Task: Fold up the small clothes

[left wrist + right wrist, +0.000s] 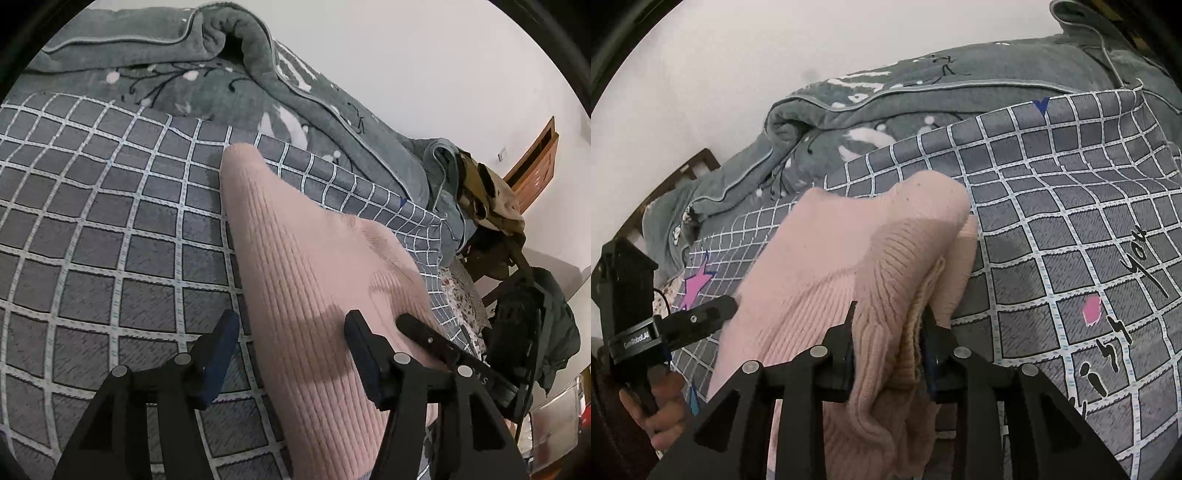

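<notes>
A pink ribbed knit garment (pixel 295 251) lies lengthwise on the grey grid-pattern bed sheet (pixel 110 229). My left gripper (pixel 290 328) stands open over its near left edge, one finger above the sheet and the other above the knit, with no pad pressing. My right gripper (pixel 890 314) is shut on a bunched fold of the pink garment (pixel 827 266), with a cream inner layer showing between the jaws. The right gripper's finger (pixel 424 332) shows just right of my left one. A hand (pixel 653 410) holds the left gripper's handle, and its black finger (pixel 713 314) reaches toward the knit.
A rolled grey fleece blanket (pixel 229 44) runs along the far side of the bed by the white wall. A chair piled with clothes (pixel 491 199) and dark bags (pixel 535 325) stand off the bed's end. A wooden headboard (pixel 690 166) shows at the left.
</notes>
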Action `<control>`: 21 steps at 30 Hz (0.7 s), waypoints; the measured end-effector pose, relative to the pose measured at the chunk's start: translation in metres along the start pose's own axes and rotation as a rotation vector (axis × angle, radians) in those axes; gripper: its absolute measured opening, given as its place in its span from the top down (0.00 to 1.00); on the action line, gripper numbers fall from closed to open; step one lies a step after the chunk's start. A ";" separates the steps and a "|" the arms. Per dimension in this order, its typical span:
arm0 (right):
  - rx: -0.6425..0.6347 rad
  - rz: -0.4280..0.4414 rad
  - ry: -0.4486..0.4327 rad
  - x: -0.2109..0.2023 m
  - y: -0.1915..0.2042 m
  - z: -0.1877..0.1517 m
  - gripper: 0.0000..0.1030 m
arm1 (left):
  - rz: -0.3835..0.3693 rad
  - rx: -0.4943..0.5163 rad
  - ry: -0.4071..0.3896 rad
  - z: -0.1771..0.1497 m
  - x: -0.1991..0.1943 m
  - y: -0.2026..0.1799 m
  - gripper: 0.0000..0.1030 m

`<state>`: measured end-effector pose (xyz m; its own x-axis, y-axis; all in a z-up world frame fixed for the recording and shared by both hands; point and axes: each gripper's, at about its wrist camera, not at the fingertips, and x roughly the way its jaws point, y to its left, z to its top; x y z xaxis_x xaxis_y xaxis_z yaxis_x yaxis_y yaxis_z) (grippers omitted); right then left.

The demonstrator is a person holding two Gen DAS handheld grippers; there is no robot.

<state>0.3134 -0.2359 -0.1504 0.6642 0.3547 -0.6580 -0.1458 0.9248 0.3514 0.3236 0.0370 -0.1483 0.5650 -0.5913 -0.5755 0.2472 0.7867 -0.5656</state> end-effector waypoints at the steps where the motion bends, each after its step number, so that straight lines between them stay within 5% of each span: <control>1: -0.002 0.000 0.002 0.000 -0.001 -0.001 0.71 | -0.001 -0.003 0.006 0.000 0.003 0.000 0.43; 12: 0.086 0.041 0.059 0.014 -0.022 -0.001 0.51 | -0.011 -0.044 0.070 0.003 0.035 -0.001 0.37; 15: 0.135 0.092 0.081 0.019 -0.029 0.000 0.48 | -0.014 -0.043 0.065 0.003 0.037 -0.002 0.46; 18: 0.152 0.130 0.082 0.020 -0.028 0.001 0.59 | -0.014 -0.029 0.013 0.003 0.029 -0.005 0.59; 21: 0.203 0.179 0.023 0.010 -0.027 0.004 0.71 | -0.030 -0.010 -0.041 0.004 0.018 -0.009 0.63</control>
<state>0.3273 -0.2578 -0.1639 0.6240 0.5153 -0.5874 -0.1079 0.8014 0.5883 0.3348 0.0198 -0.1507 0.5895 -0.6063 -0.5337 0.2567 0.7671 -0.5879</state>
